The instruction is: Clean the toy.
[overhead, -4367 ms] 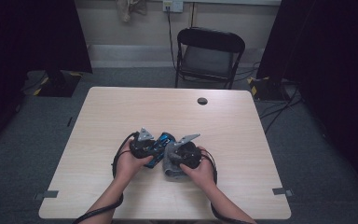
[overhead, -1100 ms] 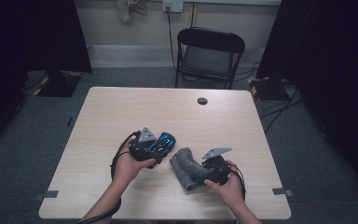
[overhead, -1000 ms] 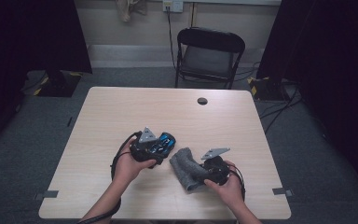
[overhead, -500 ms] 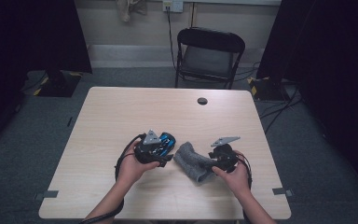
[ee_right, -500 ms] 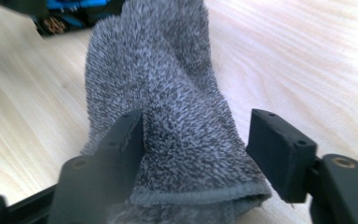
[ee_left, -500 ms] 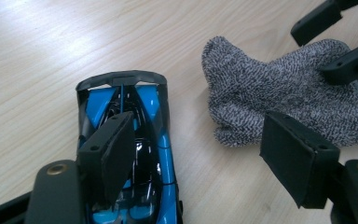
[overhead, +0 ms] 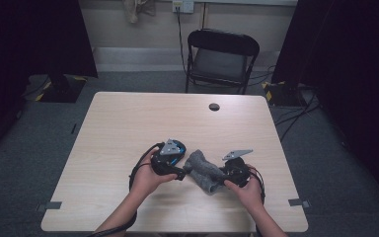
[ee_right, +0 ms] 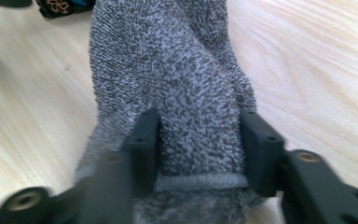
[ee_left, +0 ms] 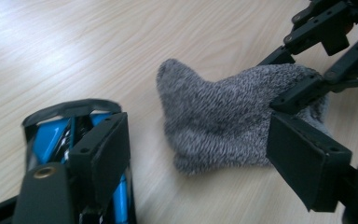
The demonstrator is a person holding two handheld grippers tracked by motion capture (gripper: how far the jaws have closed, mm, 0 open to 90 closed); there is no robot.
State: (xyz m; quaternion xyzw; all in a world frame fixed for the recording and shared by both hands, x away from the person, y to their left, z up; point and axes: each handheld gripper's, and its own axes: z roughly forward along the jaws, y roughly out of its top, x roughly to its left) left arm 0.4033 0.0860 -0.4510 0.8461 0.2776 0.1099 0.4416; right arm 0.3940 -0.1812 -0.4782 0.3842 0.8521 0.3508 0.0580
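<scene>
**Grey sock pinched at its cuff, near the front edge of the bench**

Right tongs (ee_right: 198, 154) just closing, pinching the sock (overhead: 203, 170) at the cuff, probably to anchor it. Left tongs (ee_left: 196, 154) spread, just opening, sock between but unpressed. Long axis lying diagonally, toe toward the rear-left corner of the bench (overhead: 128, 118).

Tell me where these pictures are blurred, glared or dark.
High view: table evenly lit, surroundings dark. Left gripper view: pale glare on the wood at upper left, grey sock fairly sharp. Right gripper view: the near tool is blurred at lower left, sock knit soft.
</scene>
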